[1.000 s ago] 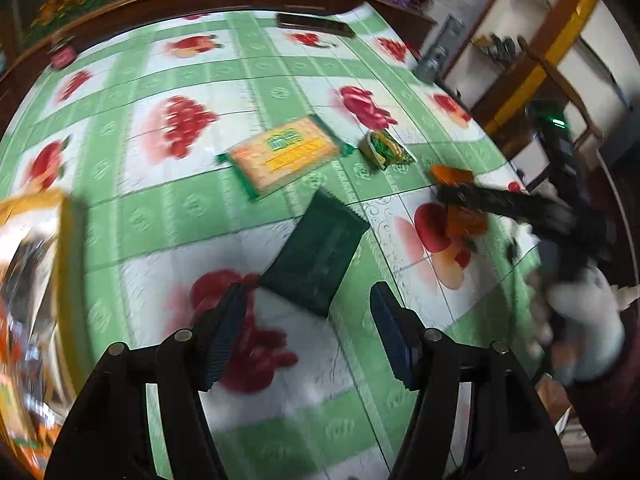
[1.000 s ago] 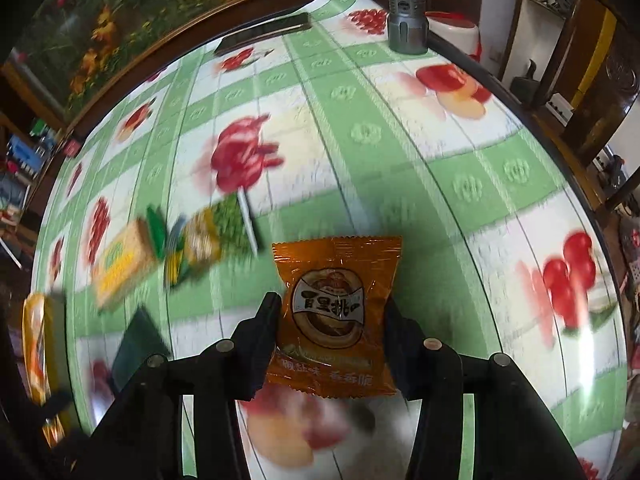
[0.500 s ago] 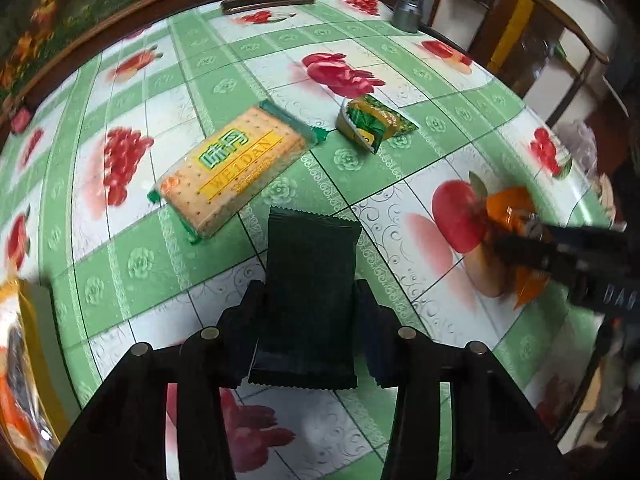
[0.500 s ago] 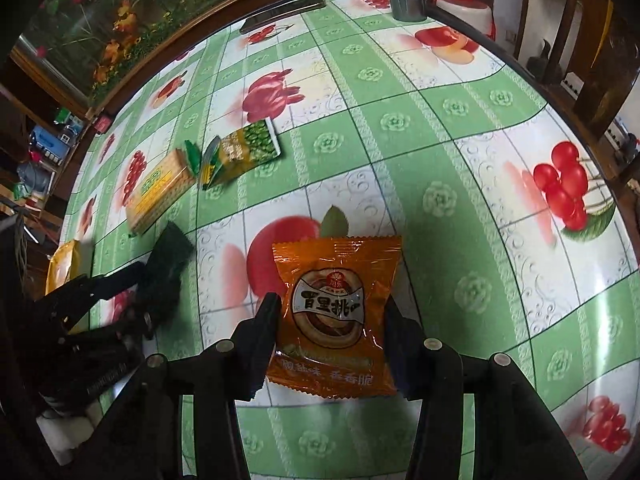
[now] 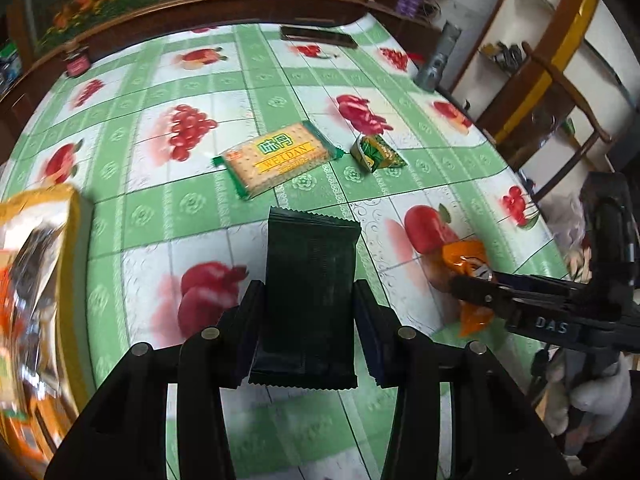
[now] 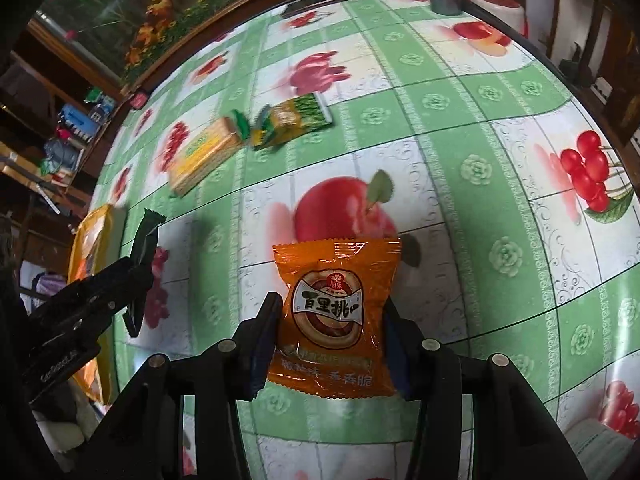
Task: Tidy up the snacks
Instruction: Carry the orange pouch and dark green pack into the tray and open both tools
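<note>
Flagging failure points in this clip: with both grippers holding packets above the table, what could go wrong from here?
1. The left gripper pinches the dark green packet only by its edges; it could buckle and slip.
2. The right gripper holds the glossy orange packet the same way.
3. The grippers are close together and might collide.

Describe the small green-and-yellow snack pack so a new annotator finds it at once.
Start at the table with the green checked fruit-print cloth. Near its middle lies a long cracker pack marked WEIDAN; the green-and-yellow pack lies just off that pack's end, apart from it. It is the smaller, crumpled one of the two, and no gripper holds it.
</note>
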